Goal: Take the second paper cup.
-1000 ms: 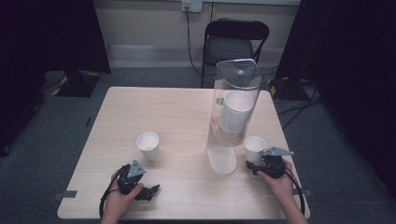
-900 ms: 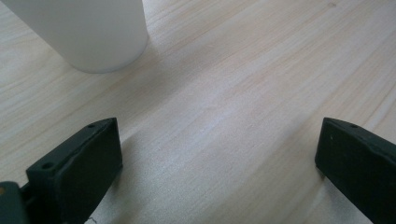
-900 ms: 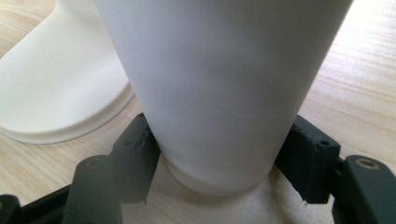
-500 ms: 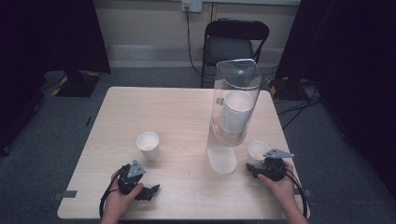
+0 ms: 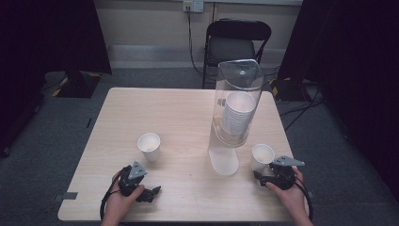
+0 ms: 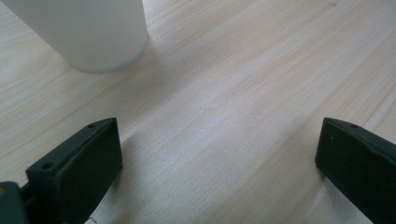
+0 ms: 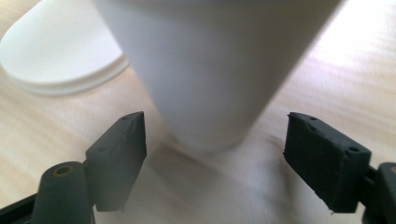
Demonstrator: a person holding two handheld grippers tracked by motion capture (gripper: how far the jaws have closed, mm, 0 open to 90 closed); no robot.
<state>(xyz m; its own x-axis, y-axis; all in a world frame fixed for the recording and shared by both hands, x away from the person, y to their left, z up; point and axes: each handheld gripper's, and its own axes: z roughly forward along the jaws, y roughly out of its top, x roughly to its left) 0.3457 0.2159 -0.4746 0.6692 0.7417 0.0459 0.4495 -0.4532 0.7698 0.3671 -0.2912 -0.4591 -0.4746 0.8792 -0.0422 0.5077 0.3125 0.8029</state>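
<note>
Since a second ago your right gripper [image 5: 261, 177] has slid back toward you from the paper cup [image 5: 262, 157] at the table's [image 5: 188, 113] right front; its jaws stand wide apart with the cup just ahead of them, upright and untouched, as the right gripper view confirms [image 7: 210, 70]. Your left gripper [image 5: 149, 192] has stayed on the table near the front edge, jaws spread with bare wood between them. A second cup [image 5: 149, 146] stands just beyond it, upright. The clear dispenser tube [image 5: 236, 101] holds a stack of cups [image 5: 236, 113] right of centre, and a white lid [image 5: 224, 162] lies flat at its foot, beside the right-hand cup.
</note>
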